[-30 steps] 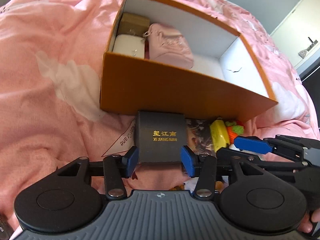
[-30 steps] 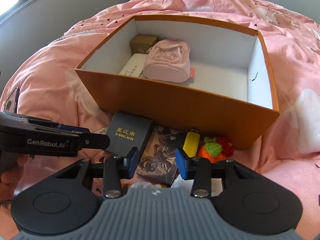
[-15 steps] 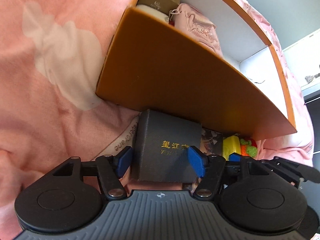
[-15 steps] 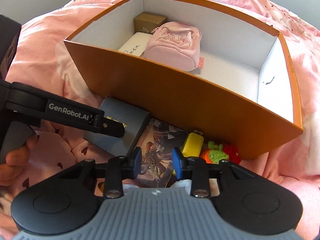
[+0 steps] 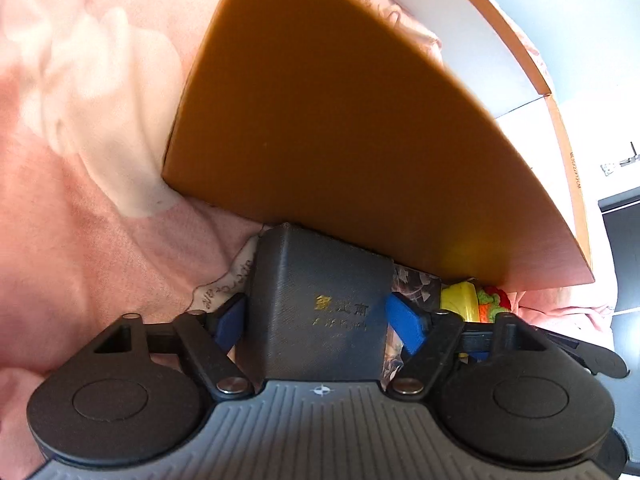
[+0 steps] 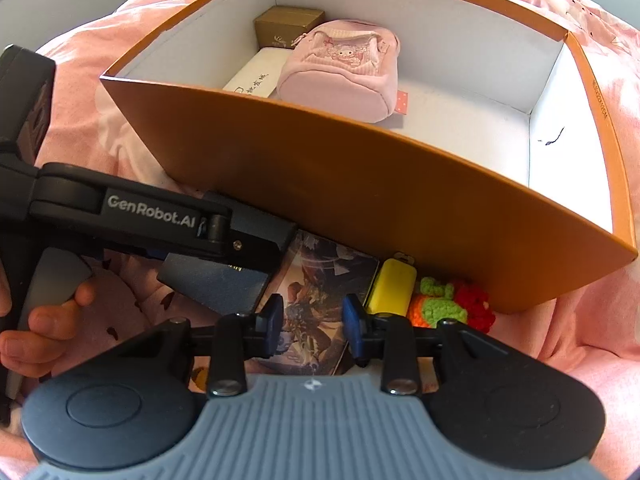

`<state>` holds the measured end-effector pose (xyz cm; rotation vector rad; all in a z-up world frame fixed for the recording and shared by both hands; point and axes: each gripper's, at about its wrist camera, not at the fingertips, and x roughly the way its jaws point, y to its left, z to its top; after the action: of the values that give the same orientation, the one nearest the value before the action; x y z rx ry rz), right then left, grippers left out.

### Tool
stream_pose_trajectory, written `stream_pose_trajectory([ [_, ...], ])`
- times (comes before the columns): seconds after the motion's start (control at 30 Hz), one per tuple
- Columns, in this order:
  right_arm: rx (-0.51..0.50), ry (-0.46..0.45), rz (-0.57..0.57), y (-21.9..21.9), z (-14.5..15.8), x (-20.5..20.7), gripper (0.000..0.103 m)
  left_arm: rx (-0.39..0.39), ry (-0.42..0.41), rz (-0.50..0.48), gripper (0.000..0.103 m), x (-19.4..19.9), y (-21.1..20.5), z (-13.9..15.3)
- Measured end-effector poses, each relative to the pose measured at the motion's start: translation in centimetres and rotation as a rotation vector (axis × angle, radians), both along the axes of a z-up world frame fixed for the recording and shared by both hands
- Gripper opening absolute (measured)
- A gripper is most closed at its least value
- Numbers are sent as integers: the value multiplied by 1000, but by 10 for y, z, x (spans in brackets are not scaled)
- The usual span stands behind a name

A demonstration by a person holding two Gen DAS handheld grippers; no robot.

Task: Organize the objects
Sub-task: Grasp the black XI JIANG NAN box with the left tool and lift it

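Bed: pink bedding (image 5: 92, 184) with pale patches covers everything under the objects in the left wrist view.
Orange box, left view: the orange box (image 5: 360, 128) looms close, its outer wall filling most of the picture; a strip of its white inside shows at the top.
Black case: a black case (image 5: 320, 308) with gold lettering lies on the bedding, its far edge against the foot of the box wall.
Left claw: the left claw (image 5: 318, 318) has just been spreading, and its blue pads now stand on either side of the black case; whether they touch its sides is hard to tell, though they do not seem to press.
Right view, box contents: a pink pouch (image 6: 340, 70), a gold box (image 6: 288, 26) and a white case (image 6: 252, 76) sit in the far-left end of the orange box (image 6: 360, 192).
Right view, row in front: the black case (image 6: 216, 284), a picture card (image 6: 320, 280), a yellow item (image 6: 390, 286) and a crochet toy (image 6: 452, 304) lie side by side along the wall.
Right claw: the right claw (image 6: 314, 320) has just been narrowing and hovers partly spread above the picture card, pinching nothing.
Hand: a hand (image 6: 36, 324) grips the left claw's handle at the left edge.
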<state>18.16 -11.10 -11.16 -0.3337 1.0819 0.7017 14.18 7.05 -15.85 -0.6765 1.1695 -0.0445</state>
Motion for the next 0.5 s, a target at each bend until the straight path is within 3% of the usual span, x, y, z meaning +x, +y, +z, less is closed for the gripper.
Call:
stream_pose_trajectory([
  [0.2,1,13,-12,-2,-1,-1,33,15,-43,18,52,-20,8,22],
  [0.3,-3,16,-8,-1,0,-2,35,41,-73,14,46,-30,5,35],
  [0.43,3,39,4,0,2,-4,36,164,-56,-8,46,-41,-4,50],
  [0.5,-16,39,11,2,2,-5,46,209,-61,-17,46,-47,-2,56],
])
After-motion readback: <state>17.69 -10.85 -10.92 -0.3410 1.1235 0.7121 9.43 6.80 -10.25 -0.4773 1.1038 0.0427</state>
